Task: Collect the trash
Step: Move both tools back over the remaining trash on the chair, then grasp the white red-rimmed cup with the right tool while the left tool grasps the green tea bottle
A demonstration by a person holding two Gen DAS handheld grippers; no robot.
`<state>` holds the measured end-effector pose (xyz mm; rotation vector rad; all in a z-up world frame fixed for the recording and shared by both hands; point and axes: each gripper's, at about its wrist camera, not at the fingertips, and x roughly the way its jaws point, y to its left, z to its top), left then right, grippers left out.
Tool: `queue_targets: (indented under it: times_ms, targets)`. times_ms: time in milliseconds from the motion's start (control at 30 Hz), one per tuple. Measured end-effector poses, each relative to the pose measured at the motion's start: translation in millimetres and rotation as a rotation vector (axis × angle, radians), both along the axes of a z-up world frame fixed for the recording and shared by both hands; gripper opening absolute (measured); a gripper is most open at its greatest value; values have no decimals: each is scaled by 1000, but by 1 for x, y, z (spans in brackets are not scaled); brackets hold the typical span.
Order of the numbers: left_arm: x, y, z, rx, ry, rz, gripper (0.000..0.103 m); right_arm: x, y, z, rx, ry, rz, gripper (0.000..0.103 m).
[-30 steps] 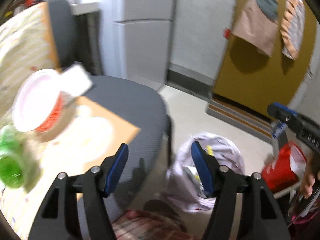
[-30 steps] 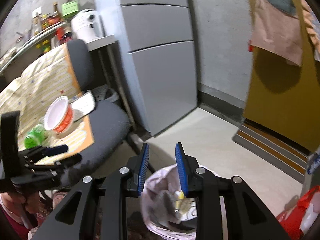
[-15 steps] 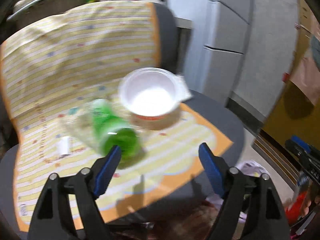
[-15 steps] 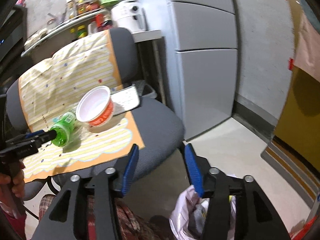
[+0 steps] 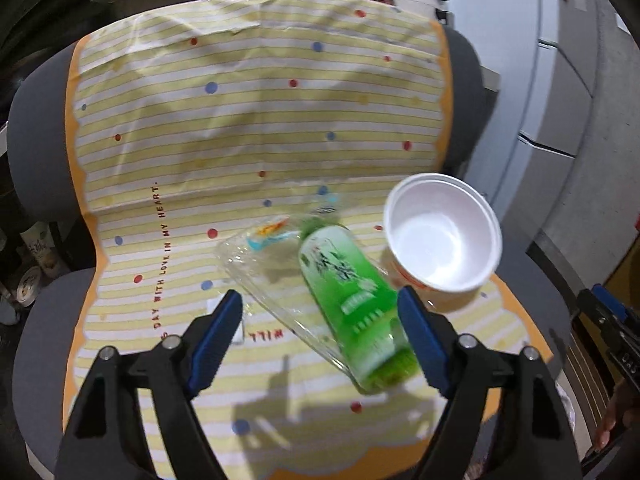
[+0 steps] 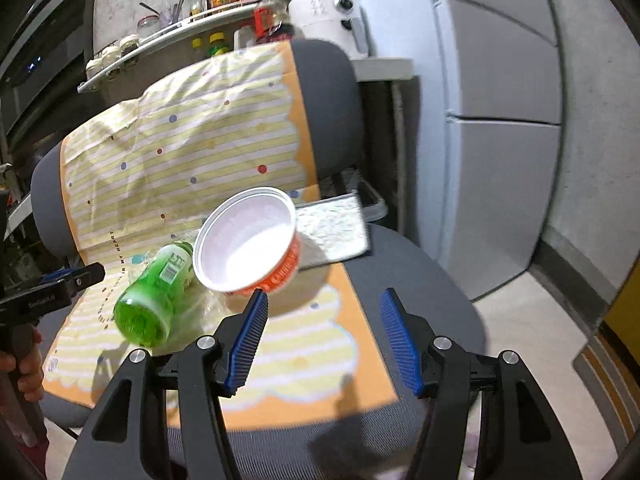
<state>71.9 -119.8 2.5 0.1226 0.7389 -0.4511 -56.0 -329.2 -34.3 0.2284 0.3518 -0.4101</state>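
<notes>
So the trash is all sitting on a grey office chair [image 6: 420,276] that's got a yellow striped cloth [image 5: 256,120] draped over the seat and backrest. There's a green plastic bottle [image 5: 348,296] lying on its side on the cloth, partly on top of a clear plastic wrapper [image 5: 272,272], and right beside it a white foam bowl [image 5: 440,236] with an orange outside, tipped over so the opening faces the cameras. From the right camera the bowl [image 6: 248,240] looks like it's touching the bottle [image 6: 154,296], with a flat white speckled lid or pad [image 6: 332,232] just behind it on the seat. The left gripper [image 5: 320,336] hangs above the bottle, fingers spread wide and holding nothing; the bottle's bottom end sits between them in that view. The right gripper [image 6: 324,340] is also spread wide and empty, over the front of the seat near the bowl. A grey fridge [image 6: 500,120] stands behind the chair.
</notes>
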Motion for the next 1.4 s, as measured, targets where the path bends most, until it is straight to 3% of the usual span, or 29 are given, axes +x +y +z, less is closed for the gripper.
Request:
queue_targets:
  times_ms: [67,200,333,400,467,633,733,867,1067,1267,1400]
  targets:
    - [11,-1,-3,-3,14,10,64,25,-5,-1,17,1,28,56]
    - [32,-10,-9,0,35,8,53,70,-10,-3,27,17,56,39]
    - [44,-16,-11,-4,41,5,52,113,-22,-10,44,71,31,26]
    - [48,-17,-12,-5,43,1,52,124,-29,-15,71,89,20,24]
    - [50,-14,-13,-4,49,0,52,130,-34,-19,112,95,23,14]
    - [51,-3,-9,-14,53,31,52,105,-24,-2,100,37,20,5]
    - [47,-3,-4,-20,53,30,52,75,-19,14,76,9,-7,5]
    - [40,-19,-3,-14,74,-9,75,35,-14,27,24,21,-85,5]
    - [51,-57,-24,6,182,-40,75,2,-17,18,24,40,-136,5]
    - [64,-76,-43,70,214,2,75,-3,-23,8,57,40,-132,5]
    - [73,-77,-57,111,251,20,69,-1,-25,5,74,41,-129,5]
